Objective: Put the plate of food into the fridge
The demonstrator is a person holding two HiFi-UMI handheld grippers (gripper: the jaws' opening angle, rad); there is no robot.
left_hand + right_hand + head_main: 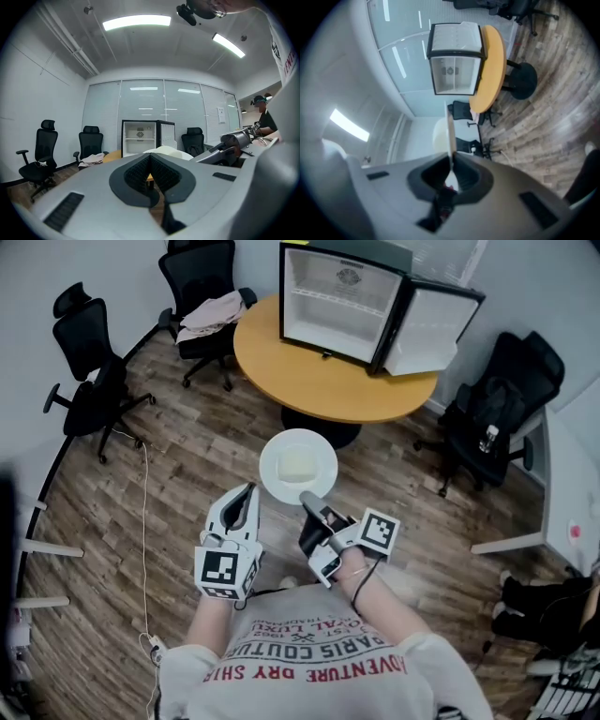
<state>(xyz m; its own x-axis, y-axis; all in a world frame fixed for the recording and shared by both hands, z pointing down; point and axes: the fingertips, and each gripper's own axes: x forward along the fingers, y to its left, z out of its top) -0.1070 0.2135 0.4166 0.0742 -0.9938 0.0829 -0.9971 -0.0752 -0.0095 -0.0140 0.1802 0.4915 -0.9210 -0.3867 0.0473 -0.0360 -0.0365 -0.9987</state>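
1. The right gripper (308,501) has its jaws narrowed on the plate (277,454), nipping the rim on the side away from the fridge (342,298)
2. The plate is held level in the air, well short of the fridge and facing its open front, so I judge the carry runs straight ahead
3. The left gripper (247,495) is closed on nothing and hangs just beside the plate, as far from the fridge as the right one
4. The food (298,466) is a pale block I cannot identify, and the room on the fridge's shelves is hard to judge
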